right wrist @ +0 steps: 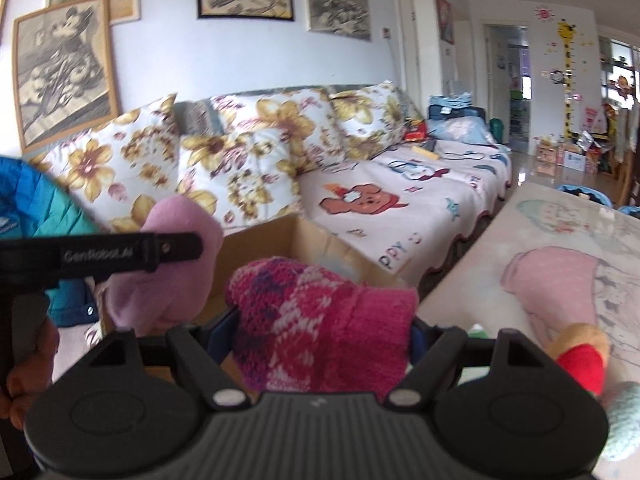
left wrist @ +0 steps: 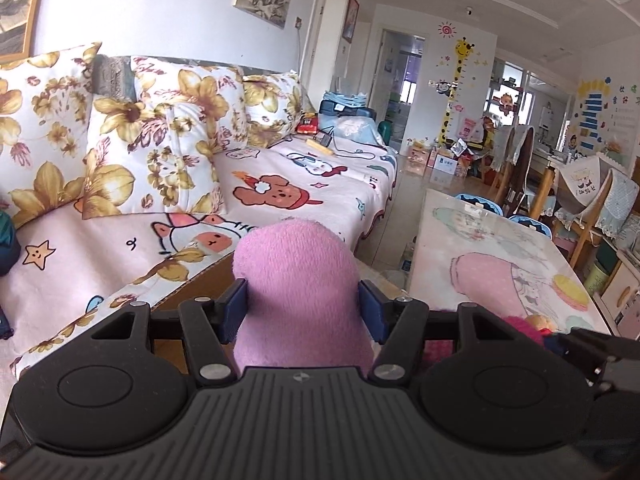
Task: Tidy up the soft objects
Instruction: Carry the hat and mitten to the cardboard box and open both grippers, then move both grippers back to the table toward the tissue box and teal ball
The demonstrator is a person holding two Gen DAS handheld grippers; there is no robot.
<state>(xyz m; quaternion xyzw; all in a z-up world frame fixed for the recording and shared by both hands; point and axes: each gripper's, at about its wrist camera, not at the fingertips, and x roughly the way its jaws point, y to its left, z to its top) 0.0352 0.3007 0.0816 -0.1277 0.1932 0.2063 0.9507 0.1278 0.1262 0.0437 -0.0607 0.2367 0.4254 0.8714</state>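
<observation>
The left gripper (left wrist: 301, 308) holds a pink plush toy (left wrist: 296, 280) pressed between its jaws. Only the right wrist view shows the cardboard box (right wrist: 304, 248) open just ahead of the jaws, before the sofa (right wrist: 400, 200). There the right gripper (right wrist: 320, 332) holds a knitted magenta hat (right wrist: 316, 320) in its jaws, the table (right wrist: 500, 240) to its right.
</observation>
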